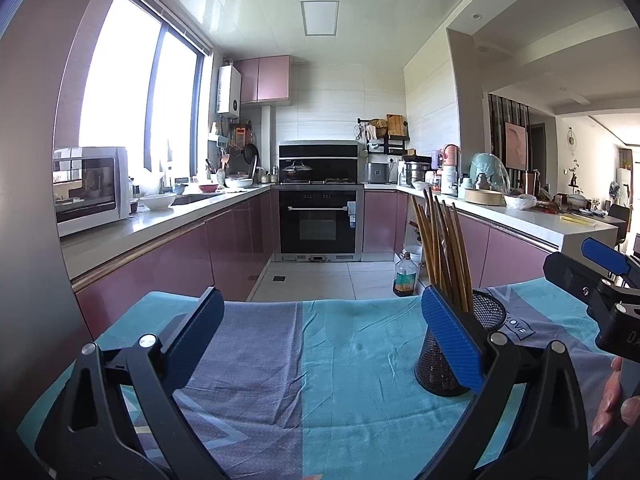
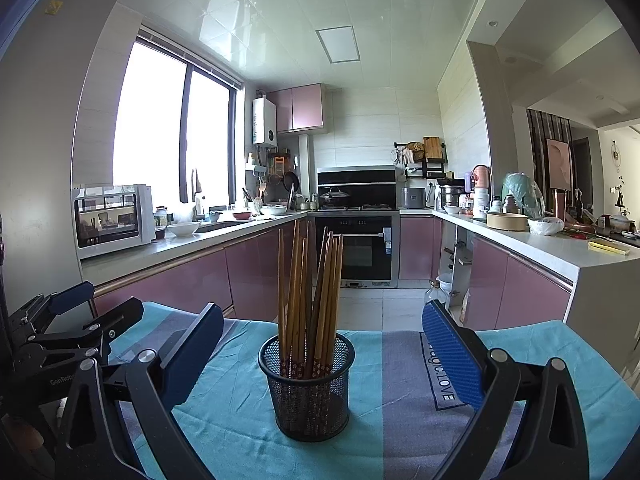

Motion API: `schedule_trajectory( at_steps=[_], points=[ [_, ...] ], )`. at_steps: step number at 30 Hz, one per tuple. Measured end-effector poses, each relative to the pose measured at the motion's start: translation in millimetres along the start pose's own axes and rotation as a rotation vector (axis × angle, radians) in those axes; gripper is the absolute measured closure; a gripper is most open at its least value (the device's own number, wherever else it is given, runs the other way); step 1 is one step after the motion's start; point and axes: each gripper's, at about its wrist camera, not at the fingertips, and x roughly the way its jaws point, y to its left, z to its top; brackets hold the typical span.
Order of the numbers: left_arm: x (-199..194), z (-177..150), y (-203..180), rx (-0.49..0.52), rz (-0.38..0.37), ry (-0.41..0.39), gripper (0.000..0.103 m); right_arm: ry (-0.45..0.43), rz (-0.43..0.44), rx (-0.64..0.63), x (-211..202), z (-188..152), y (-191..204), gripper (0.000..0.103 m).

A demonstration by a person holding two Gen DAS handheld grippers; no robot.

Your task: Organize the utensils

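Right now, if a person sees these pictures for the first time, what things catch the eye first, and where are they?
First comes the black mesh holder, standing upright on the turquoise and grey tablecloth with a bundle of brown chopsticks rising from it. The open right tool frames it on both sides, while the open left tool faces bare cloth with the holder to its right. Behind lies a kitchen with pink cabinets.

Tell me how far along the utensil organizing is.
Looks done: the chopsticks stand upright together in the mesh holder on the cloth. In hand: nothing; left gripper and right gripper both have jaws open. Left: no loose utensils visible.
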Motion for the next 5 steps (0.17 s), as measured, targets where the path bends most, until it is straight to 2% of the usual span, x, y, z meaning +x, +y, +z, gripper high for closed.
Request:
schedule_trajectory(
  at_steps=[2,5],
  points=[
    [7,-1,5,-0.009,0.0,0.04,0.006,0.041,-0.017,0.007,5,-4,-10,0.007],
    [18,-3,18,-0.013,0.027,0.094,0.006,0.168,-0.092,0.042,21,-16,-47,0.007]
  ],
)
